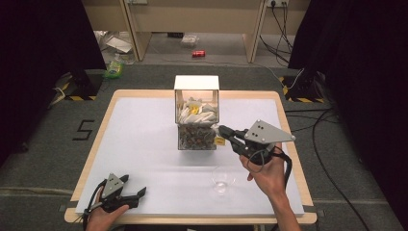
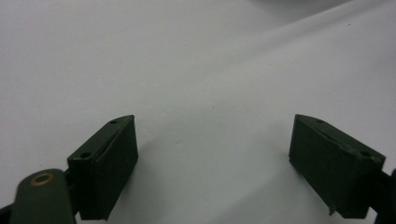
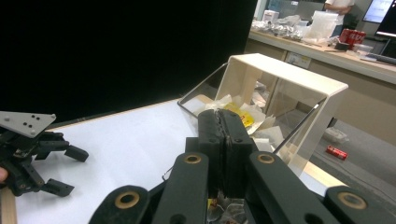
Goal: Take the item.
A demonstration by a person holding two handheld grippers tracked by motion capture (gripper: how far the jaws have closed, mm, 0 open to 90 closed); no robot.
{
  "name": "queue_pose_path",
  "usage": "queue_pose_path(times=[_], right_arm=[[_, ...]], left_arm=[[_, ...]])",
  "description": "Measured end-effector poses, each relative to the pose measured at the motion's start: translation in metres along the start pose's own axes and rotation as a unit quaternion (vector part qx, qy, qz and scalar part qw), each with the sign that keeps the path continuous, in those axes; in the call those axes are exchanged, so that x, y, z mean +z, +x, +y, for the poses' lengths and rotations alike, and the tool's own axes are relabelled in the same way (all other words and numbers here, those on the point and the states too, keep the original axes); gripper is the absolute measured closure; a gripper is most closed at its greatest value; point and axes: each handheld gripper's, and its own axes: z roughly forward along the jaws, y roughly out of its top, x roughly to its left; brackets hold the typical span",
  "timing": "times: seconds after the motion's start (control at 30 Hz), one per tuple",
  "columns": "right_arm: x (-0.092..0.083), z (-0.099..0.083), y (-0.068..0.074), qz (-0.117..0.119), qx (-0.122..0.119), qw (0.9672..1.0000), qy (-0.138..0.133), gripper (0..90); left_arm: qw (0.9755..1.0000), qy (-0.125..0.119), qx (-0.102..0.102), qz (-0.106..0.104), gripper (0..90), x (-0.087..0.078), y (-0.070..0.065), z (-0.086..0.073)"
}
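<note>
- Nearest the high camera, at the lower left of the frame, the left gripper point(image 1: 137, 196) is held low over the white table top point(image 1: 144, 144) by the person's left hand point(image 1: 103, 216), its black jaws spread and pointing toward the right.
- In the left gripper view the two jaws are seen well apart with bare white surface between them; nothing is gripped.
- At the lower centre-right of the high view, a small clear glass cup point(image 1: 223, 179) stands upright on the table, just left of the right hand point(image 1: 269, 175).
- The right gripper point(image 1: 222, 129), topped by a grey three-cornered plate point(image 1: 267, 132), is held by that hand at the right of centre, its tip close beside the lower right corner of the box.
- In the right gripper view its jaws are seen pressed together; whether anything thin is pinched between them cannot be told.
- A clear-walled box with a white top point(image 1: 196, 111) stands at the upper centre of the table; white and yellow packets point(image 3: 243, 114) are seen in its upper part and darker small items in its lower compartment.
- A red can point(image 1: 198, 53) lies on the floor at the upper centre, beyond the table.
</note>
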Motion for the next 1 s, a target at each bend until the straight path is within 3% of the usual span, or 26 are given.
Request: queue_pose_path(times=[1.0], right_arm=[[-0.020, -0.056, 0.017, 0.029, 0.028, 0.9977, 0.054, 89.0]], left_arm=[[1.0000, 0.000, 0.000, 0.000, 14.8, 0.000, 0.000, 0.000]])
